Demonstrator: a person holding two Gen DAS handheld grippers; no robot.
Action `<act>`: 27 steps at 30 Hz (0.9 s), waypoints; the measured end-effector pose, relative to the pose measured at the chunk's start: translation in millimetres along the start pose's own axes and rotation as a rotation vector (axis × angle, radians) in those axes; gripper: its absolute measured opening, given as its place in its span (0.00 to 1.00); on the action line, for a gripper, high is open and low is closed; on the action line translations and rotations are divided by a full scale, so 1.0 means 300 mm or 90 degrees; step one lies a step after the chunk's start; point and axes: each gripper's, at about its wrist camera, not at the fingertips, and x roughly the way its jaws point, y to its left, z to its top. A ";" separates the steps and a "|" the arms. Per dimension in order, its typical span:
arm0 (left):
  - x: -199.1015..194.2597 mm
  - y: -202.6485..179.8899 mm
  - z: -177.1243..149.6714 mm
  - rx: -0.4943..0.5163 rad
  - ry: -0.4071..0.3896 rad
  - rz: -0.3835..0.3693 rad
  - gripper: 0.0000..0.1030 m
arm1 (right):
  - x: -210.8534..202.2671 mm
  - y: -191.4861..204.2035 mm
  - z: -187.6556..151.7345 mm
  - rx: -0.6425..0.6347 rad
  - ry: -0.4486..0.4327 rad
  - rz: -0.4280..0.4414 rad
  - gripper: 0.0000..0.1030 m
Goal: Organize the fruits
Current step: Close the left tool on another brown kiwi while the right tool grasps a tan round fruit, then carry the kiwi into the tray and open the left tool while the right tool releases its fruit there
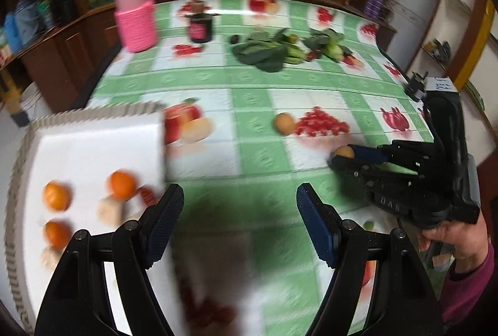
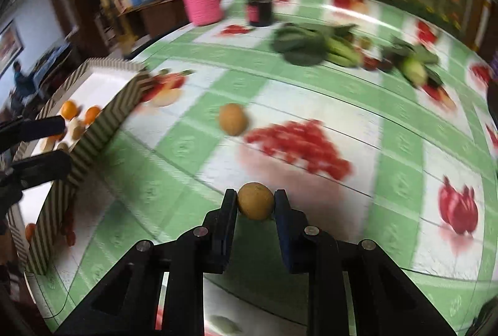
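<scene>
My right gripper (image 2: 255, 200) is shut on a small tan round fruit (image 2: 255, 201) and holds it just above the tablecloth; it also shows in the left wrist view (image 1: 340, 154) with the fruit (image 1: 345, 151) between its tips. A second tan fruit (image 2: 232, 119) lies on the cloth ahead, also seen from the left (image 1: 284, 123). My left gripper (image 1: 239, 196) is open and empty beside a white box (image 1: 93, 137) holding oranges (image 1: 122, 184) and pale fruits (image 1: 109, 211).
A pink bottle (image 1: 135, 21) and a dark jar (image 1: 200, 25) stand at the far side. Leafy greens (image 1: 264, 51) and more vegetables (image 1: 326, 45) lie at the back. The table edge curves on the right. Wooden cabinets stand behind.
</scene>
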 end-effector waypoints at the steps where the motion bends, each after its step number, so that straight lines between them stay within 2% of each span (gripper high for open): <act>1: 0.027 -0.022 0.021 0.003 0.009 -0.006 0.73 | -0.003 -0.016 -0.003 0.006 -0.002 0.000 0.24; 8: 0.179 -0.114 0.137 0.014 0.032 -0.012 0.73 | -0.035 -0.095 -0.015 0.040 -0.030 0.021 0.25; 11: 0.232 -0.131 0.161 0.013 0.043 -0.022 0.72 | -0.033 -0.097 -0.023 0.044 -0.033 0.031 0.25; 14: 0.297 -0.140 0.179 0.011 0.053 -0.013 0.72 | -0.021 -0.104 -0.024 0.048 -0.031 0.042 0.25; 15: 0.314 -0.141 0.181 0.012 0.057 -0.011 0.69 | -0.018 -0.108 -0.025 0.049 -0.031 0.044 0.24; 16: 0.326 -0.142 0.181 0.015 0.060 -0.010 0.55 | -0.015 -0.112 -0.026 0.051 -0.030 0.046 0.24; 17: 0.343 -0.144 0.178 0.019 0.069 -0.008 0.47 | -0.011 -0.116 -0.028 0.054 -0.028 0.049 0.24; 18: 0.359 -0.143 0.175 0.018 0.080 -0.011 0.32 | -0.008 -0.122 -0.030 0.056 -0.027 0.052 0.25; 19: 0.360 -0.142 0.175 0.020 0.070 -0.006 0.28 | -0.008 -0.126 -0.031 0.059 -0.030 0.057 0.25; 21: 0.364 -0.137 0.177 0.019 0.071 -0.008 0.23 | -0.008 -0.132 -0.029 0.064 -0.031 0.061 0.24; 27: 0.332 -0.125 0.160 0.013 0.067 -0.014 0.23 | -0.009 -0.127 -0.029 0.063 -0.031 0.060 0.24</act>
